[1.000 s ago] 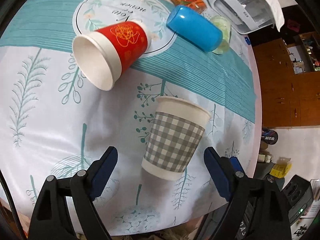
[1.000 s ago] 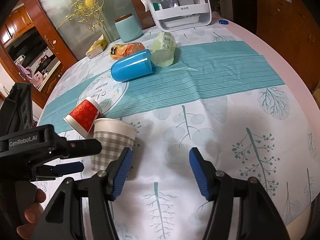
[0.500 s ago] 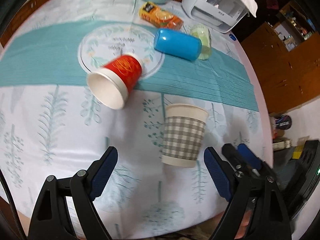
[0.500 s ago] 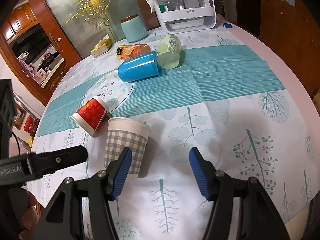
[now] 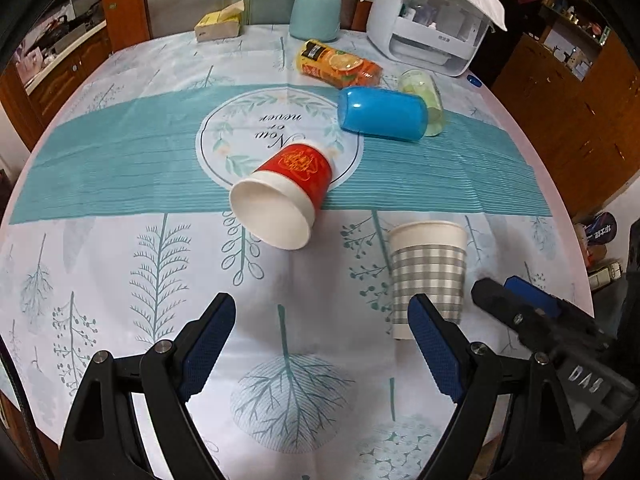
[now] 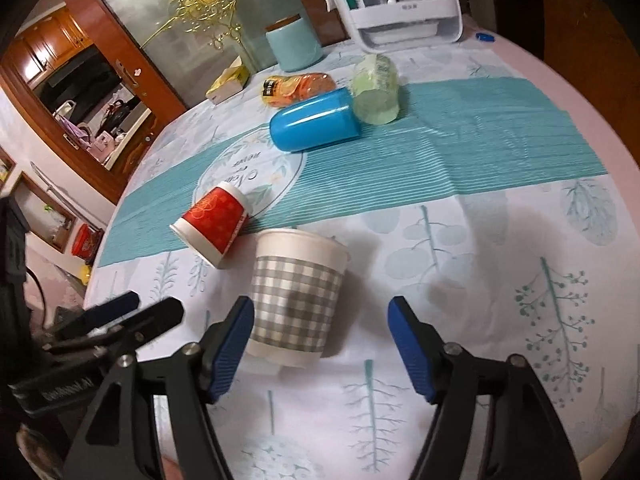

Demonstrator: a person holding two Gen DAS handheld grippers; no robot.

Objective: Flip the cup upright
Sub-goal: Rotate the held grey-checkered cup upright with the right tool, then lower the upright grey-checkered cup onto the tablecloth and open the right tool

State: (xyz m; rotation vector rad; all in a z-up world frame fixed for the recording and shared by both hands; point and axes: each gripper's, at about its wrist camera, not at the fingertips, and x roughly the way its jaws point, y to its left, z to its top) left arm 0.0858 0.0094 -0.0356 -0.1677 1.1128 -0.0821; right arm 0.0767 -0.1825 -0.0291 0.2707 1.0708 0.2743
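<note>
Checked cup [image 6: 297, 295], grey-and-white paper with a white rim, stands upright, mouth up, just ahead of the right gripper [image 6: 320, 344] and beside its left jaw. Both the right gripper and the left gripper [image 5: 324, 344] are spread wide, gripping nothing. A sideways brush from either jaw would likely topple so light a cup.

The checked cup [image 6: 296, 300] and red cup [image 5: 294, 184] look like matt paper; the blue tumbler [image 5: 382, 114] is glossy plastic; smooth printed cloth [image 5: 120, 168] covers the worktop.
</note>
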